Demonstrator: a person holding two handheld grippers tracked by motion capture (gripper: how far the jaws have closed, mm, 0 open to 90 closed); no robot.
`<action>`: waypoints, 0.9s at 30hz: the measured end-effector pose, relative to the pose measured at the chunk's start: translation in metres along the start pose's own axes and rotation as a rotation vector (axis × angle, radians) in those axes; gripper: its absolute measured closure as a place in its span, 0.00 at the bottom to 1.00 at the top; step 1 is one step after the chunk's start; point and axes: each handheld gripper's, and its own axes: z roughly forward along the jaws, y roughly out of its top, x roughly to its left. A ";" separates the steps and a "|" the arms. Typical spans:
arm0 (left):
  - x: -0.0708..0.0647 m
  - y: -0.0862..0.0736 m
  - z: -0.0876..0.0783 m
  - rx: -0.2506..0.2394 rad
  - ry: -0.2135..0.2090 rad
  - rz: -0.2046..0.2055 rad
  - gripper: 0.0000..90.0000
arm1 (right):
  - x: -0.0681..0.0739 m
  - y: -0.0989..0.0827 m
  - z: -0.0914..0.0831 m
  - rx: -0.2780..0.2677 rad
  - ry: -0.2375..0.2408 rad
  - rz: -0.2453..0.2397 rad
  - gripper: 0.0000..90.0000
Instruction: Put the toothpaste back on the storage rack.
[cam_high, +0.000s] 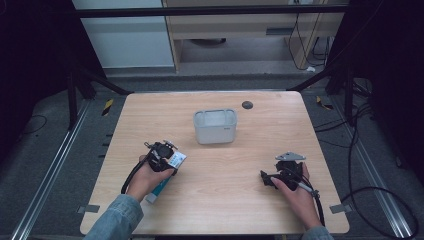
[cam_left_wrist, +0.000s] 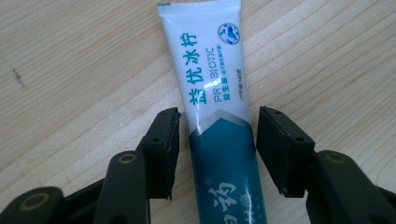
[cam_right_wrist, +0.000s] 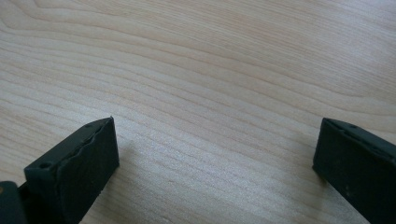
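Item: white-and-teal plastic toothpaste tube (cam_left_wrist: 219, 121), flat on wood table (cam_high: 240, 200), betw. left gripper (cam_left_wrist: 217, 154) jaws, pads not yet pressing. Right gripper (cam_right_wrist: 215, 163) spread wide, idle. Grasp, lift, likely drop into translucent grey plastic bin (cam_high: 215, 126) pending.

Light wood-grain table (cam_high: 260, 210), square with rounded corners, small dark round plug (cam_high: 247, 105) near its far edge. Grey carpet floor (cam_high: 45, 150) all round. Aluminium rails (cam_high: 47, 175) run along the floor on both sides; black frame struts (cam_high: 100, 82) angle down to the table's far corners, black bar (cam_high: 210, 11) across the top. Behind: white panel (cam_high: 127, 40), pale wooden cabinet (cam_high: 235, 25). Black cables (cam_high: 370, 190) loop on the floor at right. Yellow-black hazard tape (cam_high: 107, 106) near both far corners. Sides dark, lighting dim.
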 end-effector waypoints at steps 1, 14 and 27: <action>0.000 0.000 0.000 0.006 -0.004 0.006 0.57 | 0.000 0.000 0.000 0.000 0.000 0.000 0.00; 0.000 -0.002 0.002 -0.005 -0.006 0.011 0.66 | 0.000 0.000 0.000 0.000 0.001 -0.001 0.00; -0.003 -0.008 -0.001 -0.034 -0.002 0.062 0.79 | 0.000 0.000 0.000 0.000 0.003 -0.002 0.00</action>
